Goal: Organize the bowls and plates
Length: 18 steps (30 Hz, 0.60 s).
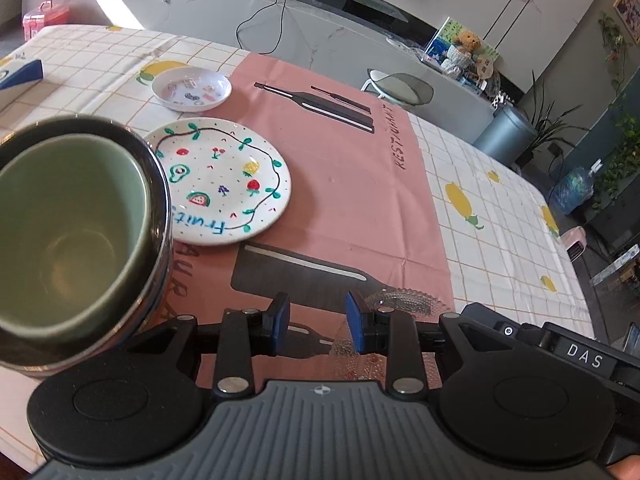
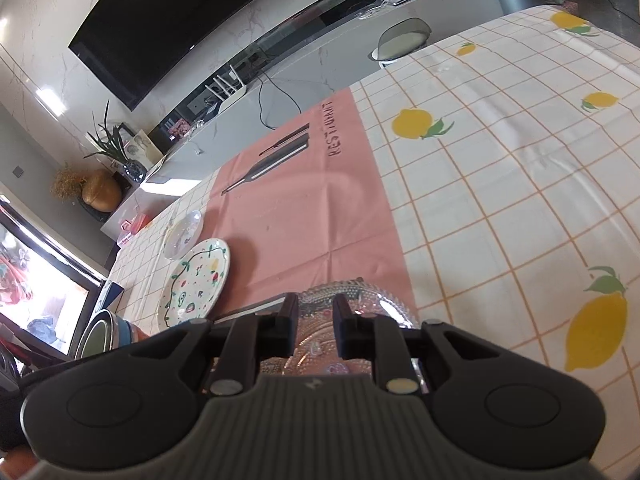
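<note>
My left gripper (image 1: 318,320) hangs open over the pink mat (image 1: 340,168), with nothing between its blue pads (image 1: 280,316). Close on its left a green bowl (image 1: 68,232) sits nested in a dark shiny bowl (image 1: 160,200). Beyond them lie a white fruit-painted plate (image 1: 224,184) and a small white dish (image 1: 192,90). A clear glass plate (image 1: 404,300) rests on the mat just right of the left fingers. My right gripper (image 2: 316,320) hovers over that glass plate (image 2: 360,296), jaws slightly apart and not pressing on it. The fruit plate (image 2: 196,280), small dish (image 2: 184,234) and nested bowls (image 2: 100,336) sit to its left.
A lemon-print checked cloth (image 2: 500,200) covers the table to the right of the mat. A blue-and-white box (image 1: 20,74) lies at the far left. A black body labelled DAS (image 1: 560,344) crowds the left view's right side. A chair (image 1: 400,90) stands past the far edge.
</note>
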Available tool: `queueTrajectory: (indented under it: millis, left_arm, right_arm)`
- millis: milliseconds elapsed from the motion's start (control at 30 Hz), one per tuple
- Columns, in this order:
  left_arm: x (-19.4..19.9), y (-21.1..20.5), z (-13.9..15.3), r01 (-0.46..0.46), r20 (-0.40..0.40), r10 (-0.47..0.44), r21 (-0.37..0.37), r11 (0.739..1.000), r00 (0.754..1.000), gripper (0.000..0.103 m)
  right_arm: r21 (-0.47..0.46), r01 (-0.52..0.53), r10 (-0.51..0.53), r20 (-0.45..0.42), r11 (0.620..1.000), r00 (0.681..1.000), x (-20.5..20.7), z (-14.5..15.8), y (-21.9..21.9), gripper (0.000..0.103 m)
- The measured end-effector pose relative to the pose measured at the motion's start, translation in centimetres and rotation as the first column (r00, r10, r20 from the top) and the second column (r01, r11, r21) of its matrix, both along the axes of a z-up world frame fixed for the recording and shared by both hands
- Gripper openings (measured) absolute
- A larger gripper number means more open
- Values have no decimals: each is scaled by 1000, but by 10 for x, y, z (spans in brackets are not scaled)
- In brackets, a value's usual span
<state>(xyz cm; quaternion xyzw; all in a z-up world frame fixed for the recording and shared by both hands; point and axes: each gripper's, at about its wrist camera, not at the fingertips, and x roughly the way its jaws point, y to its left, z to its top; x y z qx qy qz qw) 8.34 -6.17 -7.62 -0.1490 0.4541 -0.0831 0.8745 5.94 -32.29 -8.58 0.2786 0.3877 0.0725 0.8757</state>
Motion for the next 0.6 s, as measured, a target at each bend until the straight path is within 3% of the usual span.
queueTrajectory:
  millis: [300, 433, 600]
  left_arm:
    - [28, 6, 25, 85, -71, -80, 79, 993, 994, 33]
    - [41, 8, 35, 114, -54, -112, 39, 993, 992, 33]
    - [62, 12, 45, 108, -65, -100, 127, 986, 993, 33]
  right_arm:
    - [-5, -98, 98, -38, 995, 994, 42, 7, 32, 23]
    - [6, -123, 123, -63, 992, 990, 59, 2, 47, 23]
    - [34, -137, 140, -94, 990, 986, 77, -6, 59, 25]
